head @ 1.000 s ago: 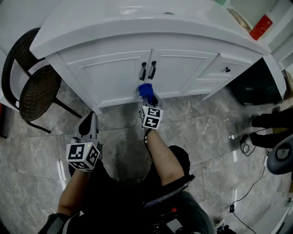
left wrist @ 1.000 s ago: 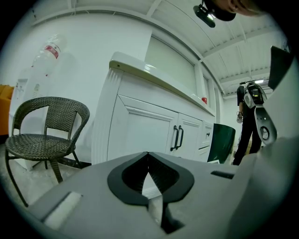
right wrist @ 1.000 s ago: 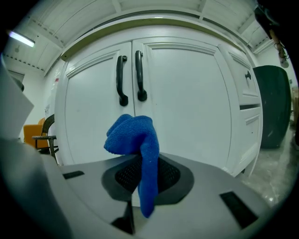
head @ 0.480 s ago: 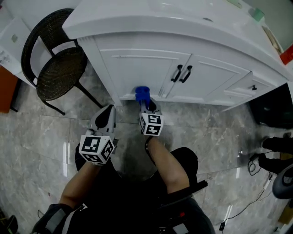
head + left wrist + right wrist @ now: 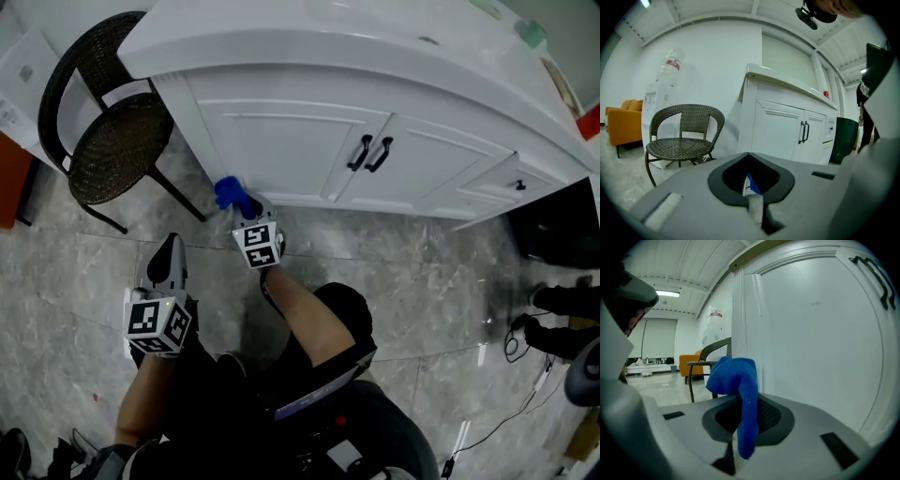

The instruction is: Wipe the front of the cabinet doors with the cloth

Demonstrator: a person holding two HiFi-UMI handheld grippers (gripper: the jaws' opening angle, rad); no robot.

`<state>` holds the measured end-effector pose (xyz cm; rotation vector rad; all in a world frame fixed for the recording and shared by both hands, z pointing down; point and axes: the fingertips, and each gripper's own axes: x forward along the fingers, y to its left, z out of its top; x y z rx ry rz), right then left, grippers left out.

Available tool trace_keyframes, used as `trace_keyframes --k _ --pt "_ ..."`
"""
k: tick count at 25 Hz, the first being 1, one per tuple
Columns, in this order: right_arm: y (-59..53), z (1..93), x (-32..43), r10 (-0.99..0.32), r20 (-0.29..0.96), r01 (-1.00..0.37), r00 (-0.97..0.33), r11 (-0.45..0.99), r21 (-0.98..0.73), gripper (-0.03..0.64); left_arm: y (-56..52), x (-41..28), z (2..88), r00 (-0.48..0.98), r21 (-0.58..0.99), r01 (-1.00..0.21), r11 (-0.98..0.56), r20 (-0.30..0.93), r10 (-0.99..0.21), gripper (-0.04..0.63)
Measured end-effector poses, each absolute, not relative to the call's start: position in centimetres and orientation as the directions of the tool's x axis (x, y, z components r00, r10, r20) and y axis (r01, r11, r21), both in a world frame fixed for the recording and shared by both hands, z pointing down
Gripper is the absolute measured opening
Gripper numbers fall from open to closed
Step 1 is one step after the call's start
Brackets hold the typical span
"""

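Observation:
The white cabinet [image 5: 281,141] has two doors with black handles [image 5: 369,154] at their meeting edge. My right gripper [image 5: 239,208] is shut on a blue cloth [image 5: 228,194] and holds it at the lower left corner of the left door. In the right gripper view the blue cloth [image 5: 736,380] droops over the shut jaws, beside the door panel [image 5: 815,333]. I cannot tell whether it touches the door. My left gripper [image 5: 172,251] hangs lower left, away from the cabinet, shut and holding nothing. The left gripper view shows the cabinet [image 5: 780,133] from the side.
A black wicker chair [image 5: 108,141] stands just left of the cabinet on the grey marble floor [image 5: 422,272]. A dark bin [image 5: 553,220] sits to the cabinet's right, with cables and another person's shoes [image 5: 562,300] beyond. An orange sofa [image 5: 621,122] stands far off.
My right gripper has carried the cloth leftward along the bottom of the left door, from below the handles to its left corner. The left gripper has dropped back and to the left.

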<state>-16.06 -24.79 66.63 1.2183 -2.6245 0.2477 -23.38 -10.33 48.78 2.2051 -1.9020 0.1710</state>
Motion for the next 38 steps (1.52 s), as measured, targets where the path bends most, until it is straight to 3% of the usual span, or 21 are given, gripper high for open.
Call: trace_keyframes --k 5,14,23,26,31,35,38 --pt "-26.5 67.2 -11.4 -0.788 0.288 -0.83 -0.544 0.555 -0.047 0.049 -11.1 -22.0 48.2 0.19 0.093 -0.98 -0.173 0.215 -0.958 0.003" --pt "-26.9 68.5 4.1 -0.894 0.362 -0.962 -0.265 0.269 -0.04 0.049 -12.7 -15.5 48.3 0.349 0.113 -0.936 -0.332 0.198 -0.916 0.003" --pt "-26.2 68.5 13.8 -0.923 0.376 -0.996 -0.085 0.085 -0.015 0.049 -13.2 -13.6 48.3 0.401 0.134 -0.915 -0.381 0.18 -0.898 0.003" --pt "-25.7 69.1 13.1 -0.913 0.388 -0.993 -0.122 0.116 -0.039 0.049 -13.1 -14.0 48.3 0.399 0.135 -0.915 -0.379 0.179 -0.899 0.003" --pt "-24.4 70.9 6.7 -0.84 0.446 -0.948 -0.309 0.311 -0.072 0.049 -13.2 -15.6 49.1 0.368 0.15 -0.927 -0.343 0.197 -0.909 0.003" --pt "-22.8 71.9 -4.3 -0.654 0.487 -0.792 -0.579 0.593 -0.146 0.049 -12.8 -16.3 49.1 0.351 0.138 -0.934 -0.328 0.203 -0.914 0.003" --pt "-21.5 73.7 -11.0 -0.517 0.538 -0.687 -0.666 0.706 -0.173 0.049 -12.1 -17.3 48.4 0.323 0.089 -0.946 -0.311 0.202 -0.925 0.003"
